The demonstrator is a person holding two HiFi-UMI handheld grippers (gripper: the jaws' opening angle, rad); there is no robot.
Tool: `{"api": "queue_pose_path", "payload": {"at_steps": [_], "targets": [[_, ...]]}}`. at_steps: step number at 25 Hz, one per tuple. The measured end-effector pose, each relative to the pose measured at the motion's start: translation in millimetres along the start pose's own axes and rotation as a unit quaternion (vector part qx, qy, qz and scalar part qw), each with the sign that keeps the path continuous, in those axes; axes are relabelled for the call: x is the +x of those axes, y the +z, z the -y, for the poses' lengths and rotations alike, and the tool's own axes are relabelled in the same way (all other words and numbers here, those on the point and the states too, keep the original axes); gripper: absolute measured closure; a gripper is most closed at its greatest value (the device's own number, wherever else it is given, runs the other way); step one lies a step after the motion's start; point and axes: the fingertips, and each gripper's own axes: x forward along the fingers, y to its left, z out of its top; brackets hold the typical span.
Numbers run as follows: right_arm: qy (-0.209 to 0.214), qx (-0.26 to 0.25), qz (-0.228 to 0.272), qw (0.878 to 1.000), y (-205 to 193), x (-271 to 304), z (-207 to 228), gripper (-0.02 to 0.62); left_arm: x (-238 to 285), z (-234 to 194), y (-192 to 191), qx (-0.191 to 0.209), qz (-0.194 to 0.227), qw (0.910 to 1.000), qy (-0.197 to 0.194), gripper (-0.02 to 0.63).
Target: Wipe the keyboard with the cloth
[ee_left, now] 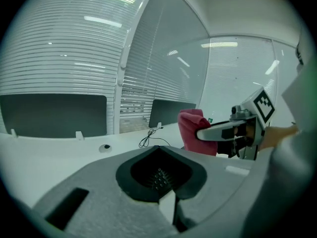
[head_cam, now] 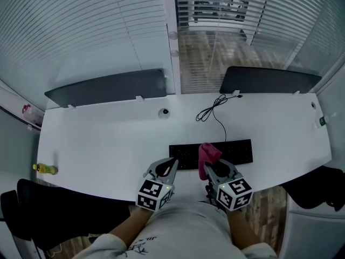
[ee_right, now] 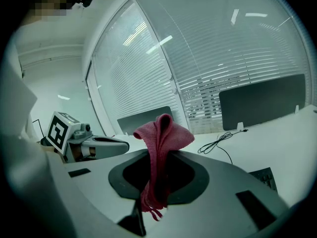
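Observation:
A black keyboard (head_cam: 237, 151) lies on the white desk (head_cam: 108, 144) near its front edge, its cable running back toward the window. My right gripper (head_cam: 207, 168) is shut on a pink cloth (head_cam: 208, 154), which stands up in a fold over the keyboard's middle. In the right gripper view the pink cloth (ee_right: 159, 155) hangs between the closed jaws. My left gripper (head_cam: 168, 166) hovers at the keyboard's left end, shut with nothing in it. In the left gripper view the cloth (ee_left: 194, 131) and the right gripper (ee_left: 200, 135) show at the right.
Two dark divider panels (head_cam: 108, 87) (head_cam: 269, 80) stand at the desk's back edge before blinds and glass. A small round grommet (head_cam: 164, 113) sits behind the keyboard. A yellow bottle (head_cam: 46, 169) lies at the desk's left end. A black chair (head_cam: 54, 212) is at lower left.

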Motion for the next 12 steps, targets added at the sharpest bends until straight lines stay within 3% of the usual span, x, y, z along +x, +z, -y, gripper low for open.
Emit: {"api": "queue_pose_path", "payload": {"at_steps": [12], "targets": [[-0.002, -0.015, -0.011, 1.0, -5, 2, -11, 0.534, -9, 9, 2, -0.002, 0.011, 0.9997, -0.02, 0.595]]}}
